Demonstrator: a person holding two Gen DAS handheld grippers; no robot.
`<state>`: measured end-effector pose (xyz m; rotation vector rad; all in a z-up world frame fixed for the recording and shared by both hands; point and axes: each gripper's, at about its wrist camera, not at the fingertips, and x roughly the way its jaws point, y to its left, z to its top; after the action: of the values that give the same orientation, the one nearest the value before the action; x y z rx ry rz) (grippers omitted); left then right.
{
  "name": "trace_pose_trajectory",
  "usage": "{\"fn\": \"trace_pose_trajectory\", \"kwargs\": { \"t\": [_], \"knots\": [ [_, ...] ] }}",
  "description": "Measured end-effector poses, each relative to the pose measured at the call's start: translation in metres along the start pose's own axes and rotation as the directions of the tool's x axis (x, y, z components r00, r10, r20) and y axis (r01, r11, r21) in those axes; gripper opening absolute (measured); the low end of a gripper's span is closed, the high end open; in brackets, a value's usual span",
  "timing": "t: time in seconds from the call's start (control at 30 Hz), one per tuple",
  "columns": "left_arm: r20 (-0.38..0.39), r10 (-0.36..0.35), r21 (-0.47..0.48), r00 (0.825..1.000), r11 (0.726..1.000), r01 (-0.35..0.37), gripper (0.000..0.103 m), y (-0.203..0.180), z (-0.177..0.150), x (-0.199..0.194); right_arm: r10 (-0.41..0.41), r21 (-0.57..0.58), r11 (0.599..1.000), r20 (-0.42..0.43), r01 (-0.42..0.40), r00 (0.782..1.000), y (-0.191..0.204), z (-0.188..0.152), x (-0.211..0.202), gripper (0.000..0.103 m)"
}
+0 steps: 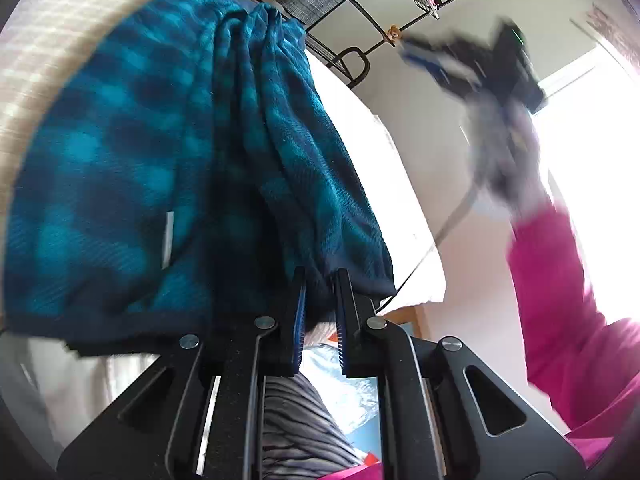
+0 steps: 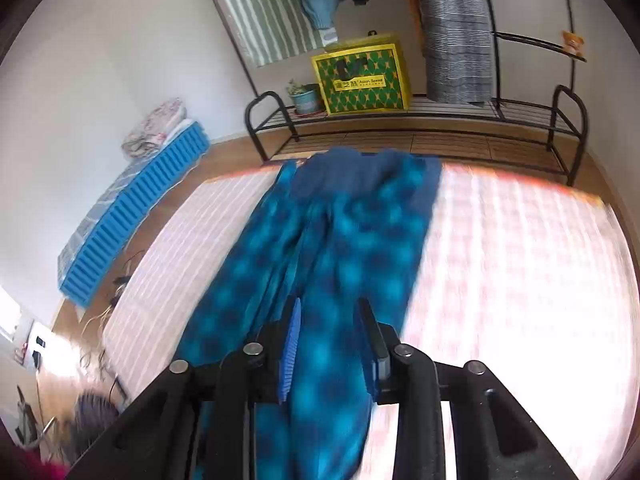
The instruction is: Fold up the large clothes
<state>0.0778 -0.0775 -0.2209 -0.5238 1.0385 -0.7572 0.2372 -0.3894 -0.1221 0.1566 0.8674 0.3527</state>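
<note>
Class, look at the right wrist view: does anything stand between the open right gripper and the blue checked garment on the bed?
Nothing visible does. The right gripper hangs with jaws apart straight above the blue checked garment, which lies stretched along the striped bed cover, with nothing on top of it.

We count one blue plaid garment [image 2: 340,248], two grippers, one yellow-green box [image 2: 362,76] and one potted plant [image 2: 304,98].
</note>
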Motion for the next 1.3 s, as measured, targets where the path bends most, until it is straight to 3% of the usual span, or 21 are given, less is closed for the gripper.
{"fn": "trace_pose_trajectory", "kwargs": {
  "t": [0.2, 0.27, 0.33, 0.4, 0.53, 0.6, 0.63, 0.67, 0.8, 0.9, 0.97, 1.03, 1.1, 1.17, 1.3],
  "knots": [
    [0.041, 0.037, 0.018, 0.998, 0.999, -0.038, 0.015, -0.003, -0.002, -0.032, -0.015, 0.077, 0.997, -0.101, 0.023, 0.995, -0.002, -0.137, -0.02, 0.031],
    [0.061, 0.044, 0.014, 0.997, 0.999, -0.044, 0.036, -0.004, 0.0, -0.039, 0.02, 0.143, 0.99, -0.123, -0.002, 0.992, -0.004, -0.167, -0.016, 0.038],
    [0.08, 0.046, 0.011, 0.996, 0.999, -0.047, 0.049, -0.007, 0.006, -0.044, 0.063, 0.201, 0.979, -0.133, -0.035, 0.989, -0.005, -0.189, -0.009, 0.041],
    [0.075, 0.038, 0.026, 0.996, 0.999, -0.04, 0.049, -0.016, 0.014, -0.038, 0.089, 0.244, 0.968, -0.13, -0.055, 0.987, -0.006, -0.201, -0.002, 0.047],
    [0.003, 0.096, 0.103, 0.995, 0.99, -0.096, 0.049, -0.031, 0.028, -0.003, 0.093, 0.261, 0.964, -0.135, -0.055, 0.987, -0.002, -0.212, 0.01, 0.049],
    [-0.039, 0.09, 0.106, 0.995, 0.991, -0.086, 0.038, -0.03, 0.03, 0.011, 0.132, 0.278, 0.956, -0.142, -0.088, 0.981, 0.0, -0.218, 0.015, 0.05],
    [-0.058, 0.076, 0.09, 0.995, 0.993, -0.07, 0.017, -0.026, 0.03, 0.018, 0.142, 0.281, 0.955, -0.148, -0.096, 0.979, 0.001, -0.221, 0.017, 0.05],
    [-0.069, 0.074, 0.073, 0.995, 0.995, -0.068, 0.009, -0.021, 0.031, 0.024, 0.145, 0.287, 0.953, -0.152, -0.097, 0.978, 0.001, -0.222, 0.021, 0.051],
    [-0.05, 0.047, 0.005, 0.998, 0.999, -0.047, 0.006, -0.003, 0.026, 0.019, 0.202, 0.322, 0.936, -0.164, -0.141, 0.965, 0.001, -0.227, 0.034, 0.049],
    [-0.04, 0.028, -0.02, 0.999, 0.999, -0.029, 0.005, 0.002, 0.018, 0.007, 0.311, 0.367, 0.899, -0.154, -0.238, 0.938, 0.003, -0.226, 0.04, 0.031],
    [-0.032, 0.02, -0.037, 0.999, 0.999, -0.021, 0.005, 0.004, 0.015, 0.0, 0.331, 0.356, 0.896, -0.14, -0.265, 0.933, 0.007, -0.221, 0.035, 0.021],
    [-0.013, 0.001, -0.054, 1.0, 0.999, -0.002, 0.005, 0.001, 0.013, -0.009, 0.327, 0.326, 0.905, -0.119, -0.274, 0.938, 0.014, -0.215, 0.02, 0.018],
    [0.008, -0.003, -0.052, 1.0, 0.999, 0.003, 0.005, -0.002, 0.01, -0.011, 0.299, 0.288, 0.923, -0.116, -0.256, 0.947, 0.02, -0.209, 0.008, 0.014],
    [-0.023, 0.059, 0.004, 0.998, 0.998, -0.059, 0.005, -0.002, 0.003, 0.006, 0.224, 0.224, 0.956, -0.142, -0.189, 0.964, 0.028, -0.211, 0.007, 0.012],
    [-0.063, 0.107, 0.039, 0.992, 0.994, -0.105, 0.005, 0.006, -0.008, 0.029, 0.088, 0.165, 0.985, -0.241, -0.049, 0.966, 0.031, -0.233, 0.038, 0.01]
  ]
}}
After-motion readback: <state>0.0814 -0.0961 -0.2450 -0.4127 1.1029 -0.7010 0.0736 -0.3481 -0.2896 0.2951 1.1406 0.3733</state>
